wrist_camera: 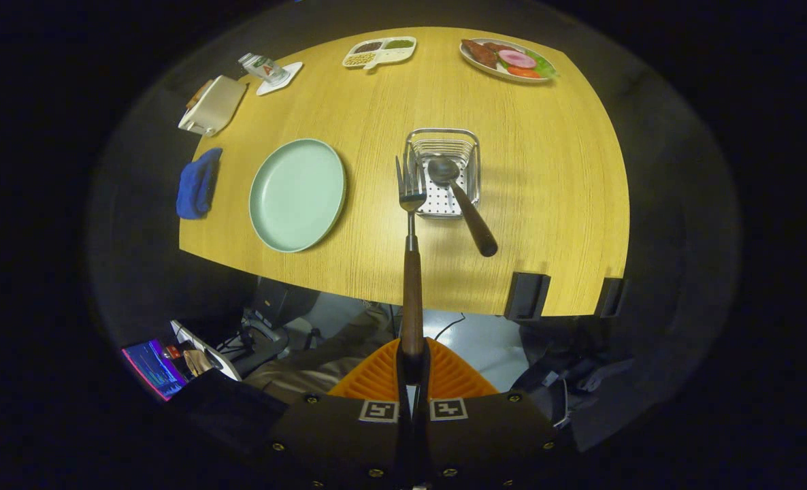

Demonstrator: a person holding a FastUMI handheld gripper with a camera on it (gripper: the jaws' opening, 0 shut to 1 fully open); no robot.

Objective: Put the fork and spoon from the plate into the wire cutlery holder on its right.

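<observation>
My tool (413, 381) is clamped on the wooden handle of the fork (412, 272), both fingers pressed to its end, so the fork reaches straight ahead with its tines hanging just at the near-left rim of the wire cutlery holder (444, 146). I judge the long end-grip is there to let the tines tip down into the basket without my fingers meeting the wire. The spoon (459, 201) already lies in the holder, bowl down on the perforated floor, handle leaning out over the rim toward the worktop's (553, 190) near edge. The pale green plate (298, 194), left of the holder, lies bare. Toward the left edge sit a blue cloth (198, 182) and a cream box (213, 105); along the far edge, a divided dish (380, 52) and a plate of food (509, 59). Whether the tines touch the wire I cannot tell; my fingers hide the handle's very end.
</observation>
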